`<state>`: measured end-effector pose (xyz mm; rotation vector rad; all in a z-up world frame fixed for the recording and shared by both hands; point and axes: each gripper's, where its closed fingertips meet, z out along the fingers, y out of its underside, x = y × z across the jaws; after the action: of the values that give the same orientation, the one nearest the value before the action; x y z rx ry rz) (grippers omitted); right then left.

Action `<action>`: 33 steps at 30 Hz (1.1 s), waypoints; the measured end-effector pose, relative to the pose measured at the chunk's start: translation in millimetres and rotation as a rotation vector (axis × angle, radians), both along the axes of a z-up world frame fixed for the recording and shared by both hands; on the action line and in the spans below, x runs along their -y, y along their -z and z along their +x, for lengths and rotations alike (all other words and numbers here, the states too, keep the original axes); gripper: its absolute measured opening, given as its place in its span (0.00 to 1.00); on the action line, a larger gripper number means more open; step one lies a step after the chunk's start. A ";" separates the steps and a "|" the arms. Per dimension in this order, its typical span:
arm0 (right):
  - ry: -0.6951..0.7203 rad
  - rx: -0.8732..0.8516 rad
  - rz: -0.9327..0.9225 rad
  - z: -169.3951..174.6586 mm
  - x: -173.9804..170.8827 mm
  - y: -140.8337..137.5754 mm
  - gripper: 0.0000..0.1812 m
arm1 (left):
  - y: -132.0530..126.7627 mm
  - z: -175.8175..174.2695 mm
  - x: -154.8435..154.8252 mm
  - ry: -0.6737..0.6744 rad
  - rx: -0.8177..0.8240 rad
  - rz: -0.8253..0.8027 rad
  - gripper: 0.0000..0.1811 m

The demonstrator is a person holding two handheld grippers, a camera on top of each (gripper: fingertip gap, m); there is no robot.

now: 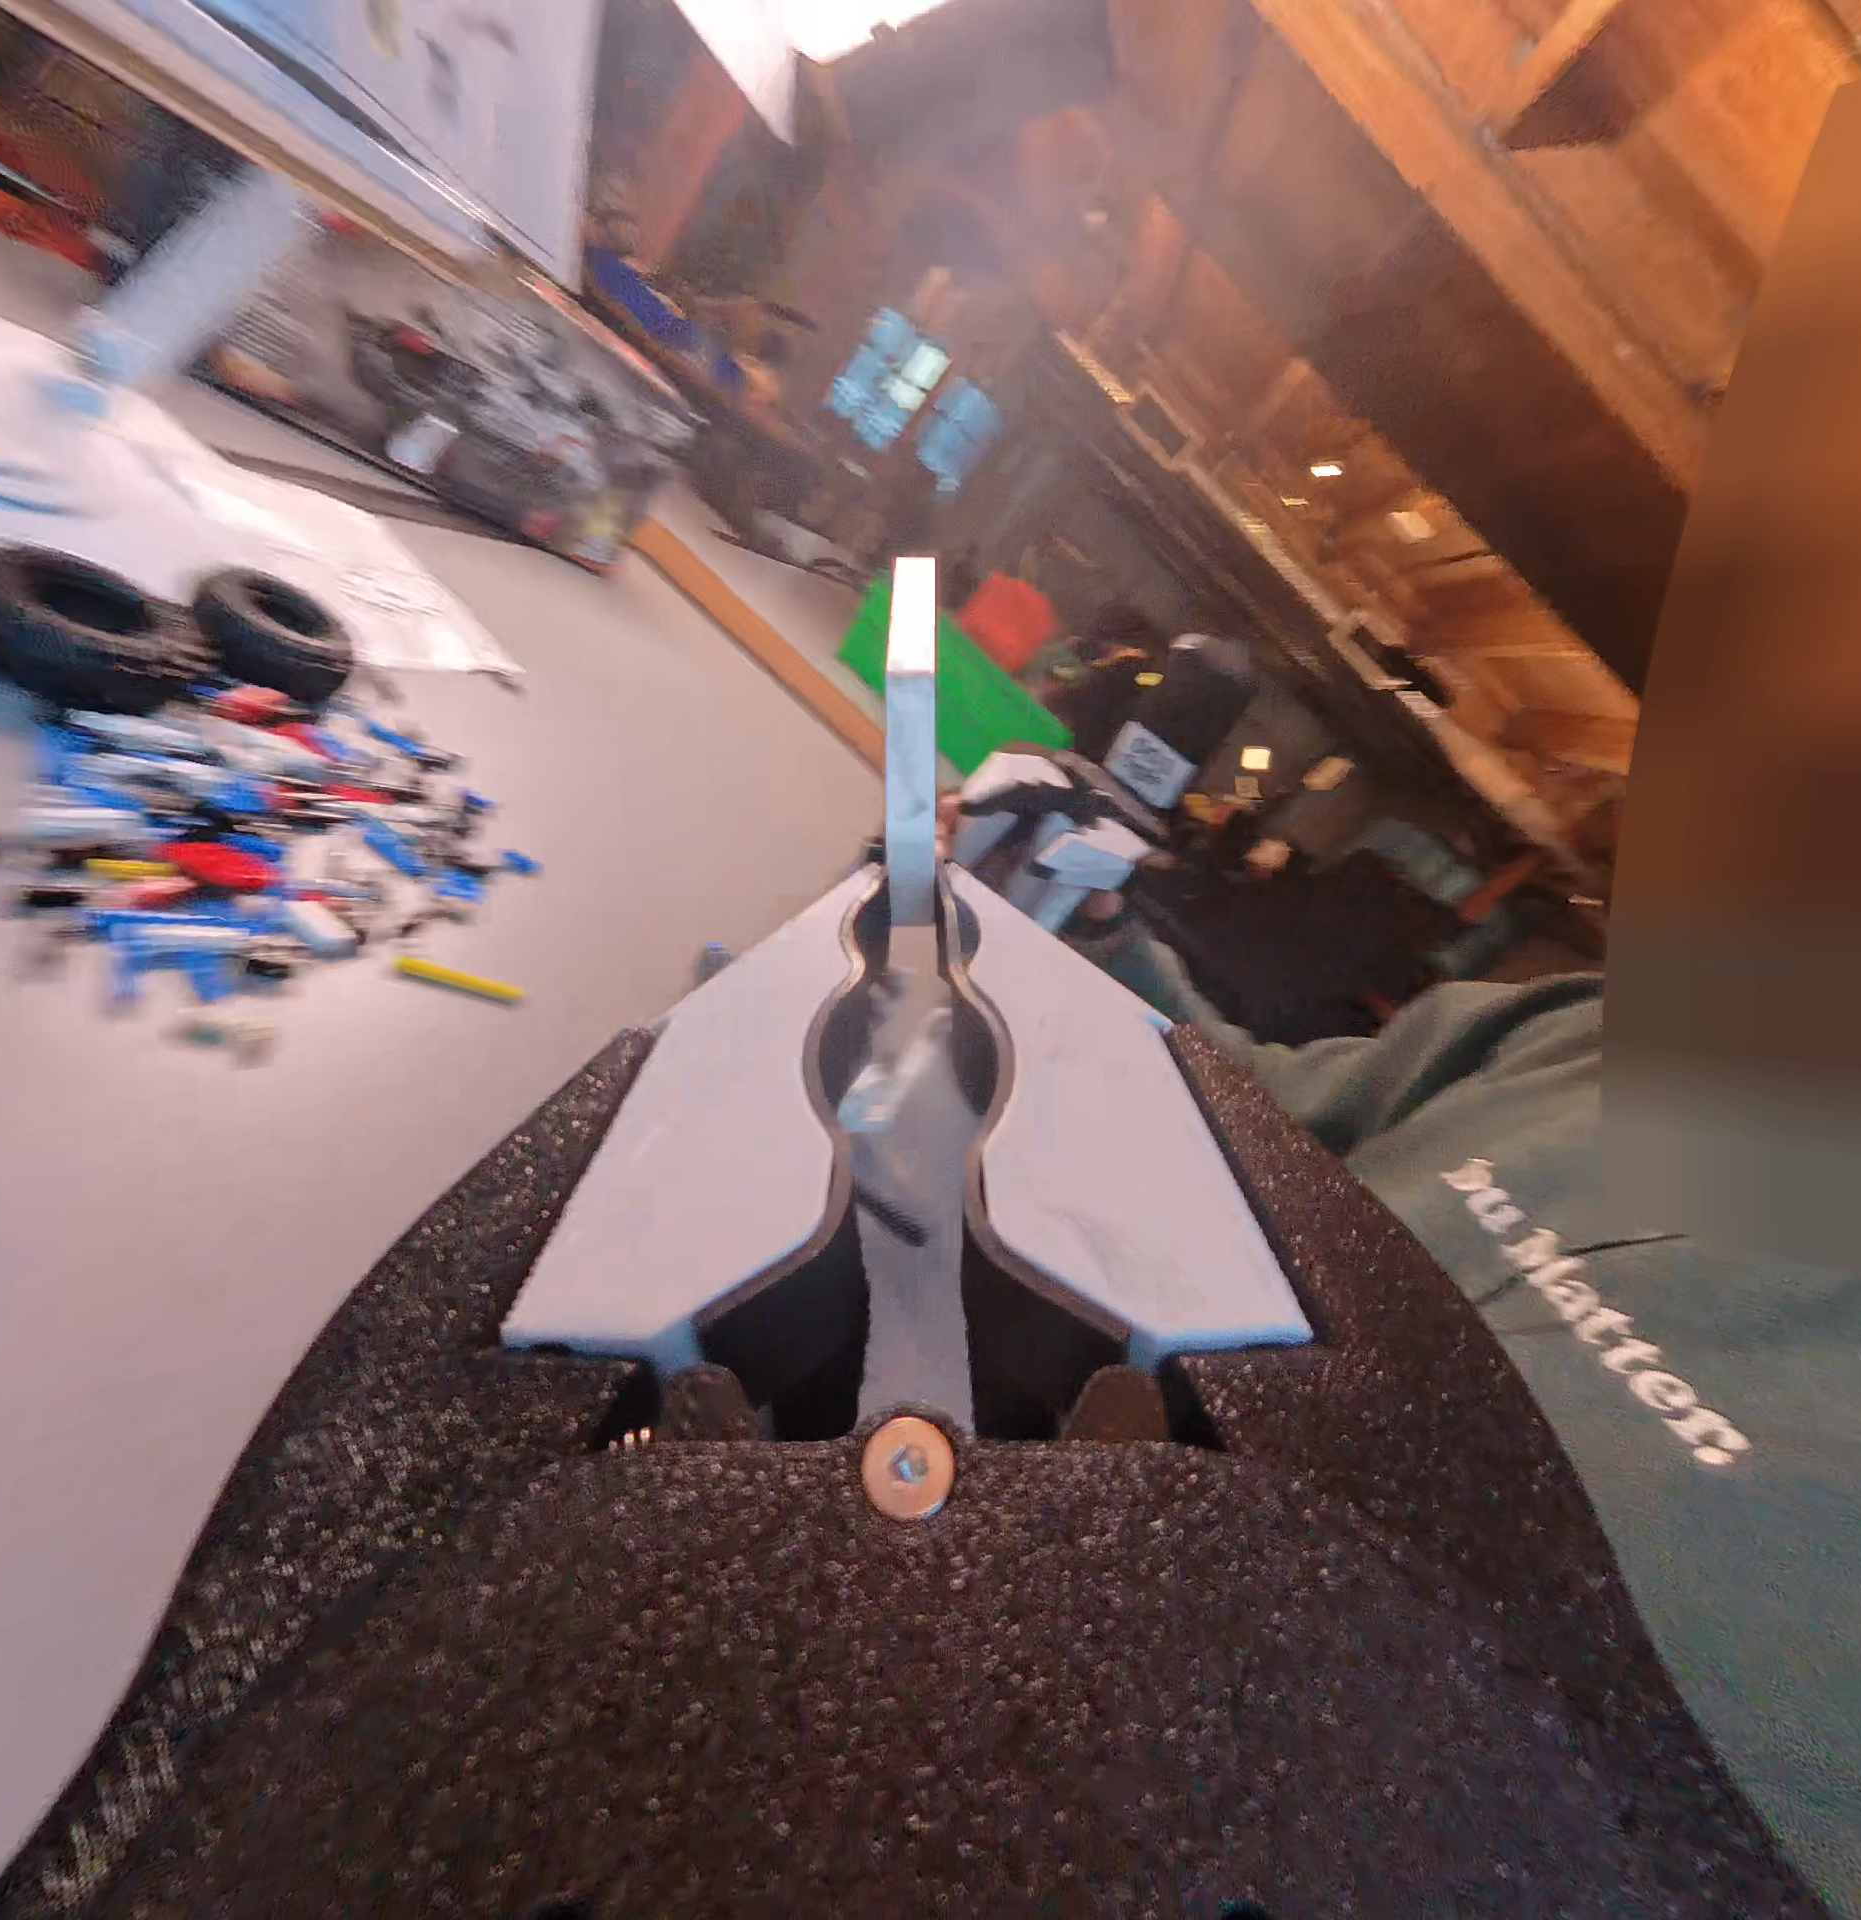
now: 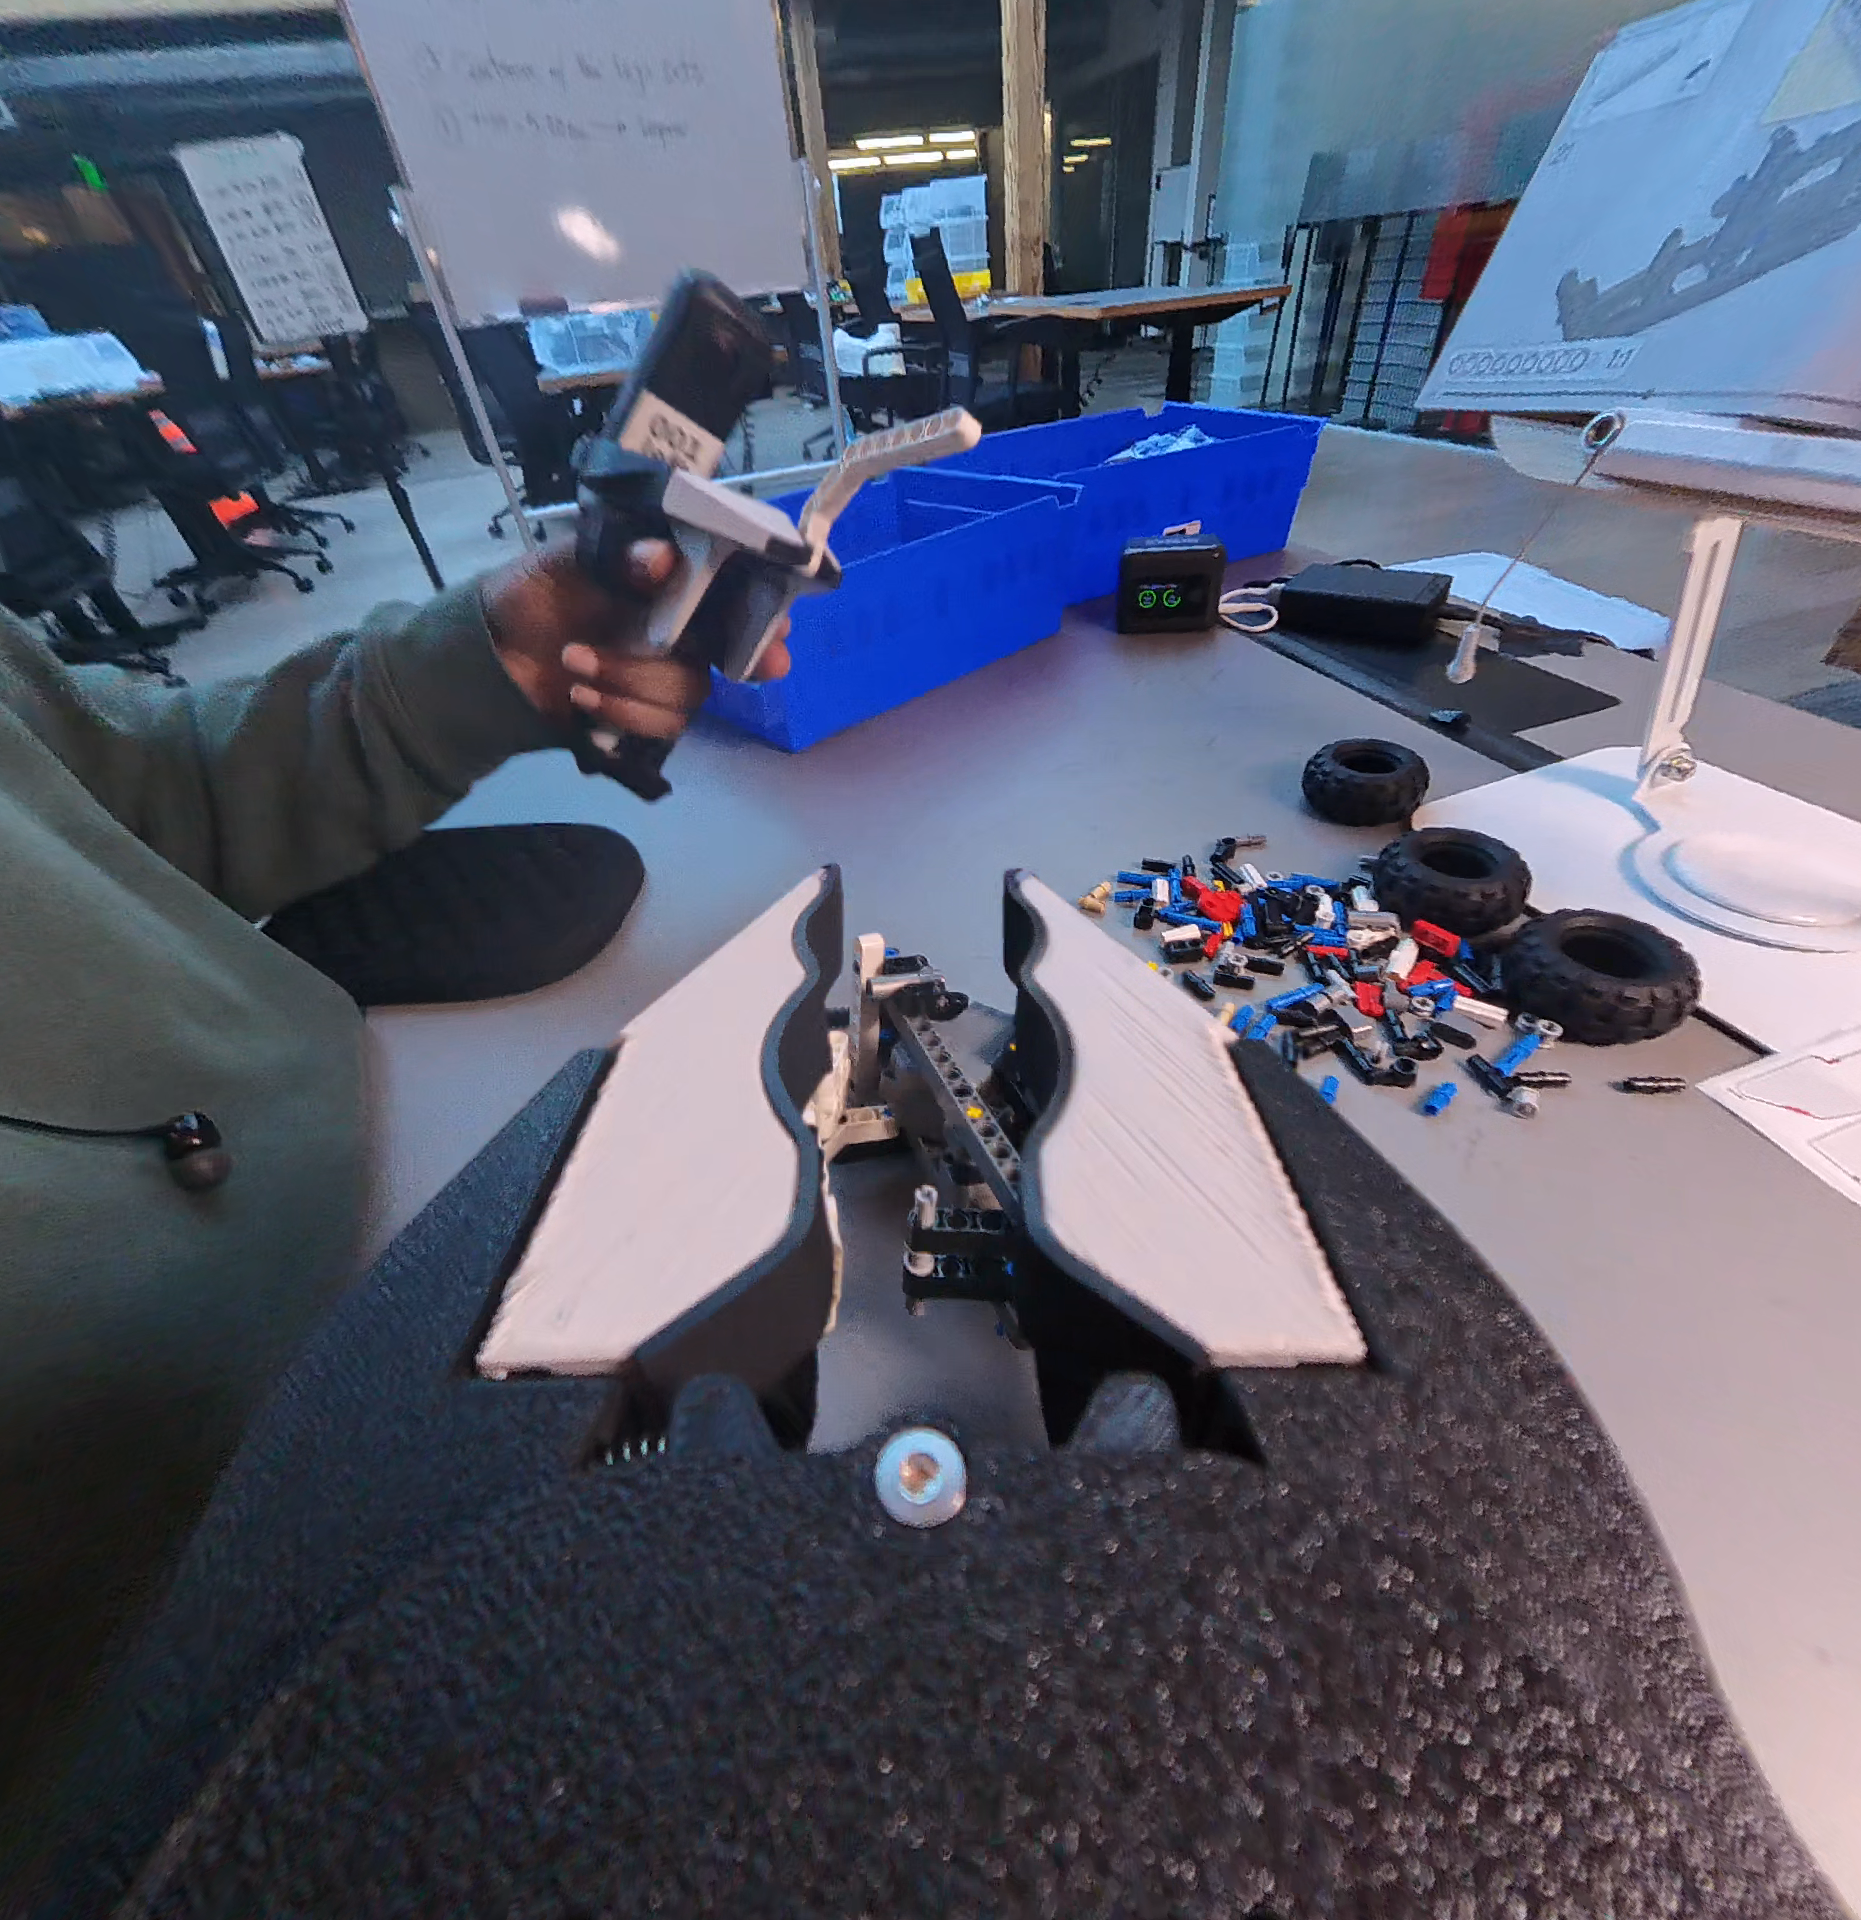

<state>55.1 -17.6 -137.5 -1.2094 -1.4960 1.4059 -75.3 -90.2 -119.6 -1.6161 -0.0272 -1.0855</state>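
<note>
Left gripper (image 1: 910, 894) pinching a grey bent beam (image 1: 910, 717), long axis pointing forward beyond the jaws, raised above the surface (image 2: 1009, 769). Right gripper (image 2: 921, 935) straddling, jaws spread, a dark assembly (image 2: 952, 1101) lying lengthwise between them.

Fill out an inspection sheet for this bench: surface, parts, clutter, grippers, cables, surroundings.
Surface: grey table, mostly bare near the person.
Parts: bent grey beam held up in the air; partly built frame on the table; pile of small pieces; three black tires.
Clutter: blue bin, black box with green lights, white stand holding an instruction sheet.
Grippers: left gripper shut on the beam; right gripper open, fingers either side of the frame.
Cables: white cable beside a black adapter.
Surroundings: whiteboard, desks, office chairs.
</note>
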 end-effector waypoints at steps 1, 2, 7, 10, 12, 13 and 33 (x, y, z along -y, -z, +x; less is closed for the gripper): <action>0.004 0.008 0.024 0.9 -0.2 3.4 0.16 | 3.2 -26.7 5.6 -0.120 -0.111 -0.020 0.04; 0.007 0.015 0.039 1.4 -0.7 6.4 0.16 | 9.5 -58.6 13.3 -0.258 -0.244 -0.062 0.04; 0.011 0.030 0.073 2.4 -1.9 12.9 0.15 | 39.0 -205.6 92.7 -0.807 -0.715 -0.418 0.04; 0.014 0.034 0.086 2.8 -2.3 14.2 0.16 | 63.6 -252.2 132.0 -0.940 -0.812 -0.621 0.04; 0.017 0.039 0.091 3.6 -2.3 15.4 0.16 | 77.0 -271.4 146.9 -1.000 -0.840 -0.697 0.04; 0.017 0.046 0.099 4.2 -2.4 16.8 0.16 | 82.7 -276.5 150.3 -1.013 -0.848 -0.717 0.04; -0.193 0.265 0.277 15.1 34.7 66.8 0.11 | 57.8 58.0 -11.9 0.122 -0.862 0.097 0.23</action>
<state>70.2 -52.3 -204.3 -1.1316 -1.9641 1.1399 -17.3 -78.3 -177.4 -1.8909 0.6870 -0.3952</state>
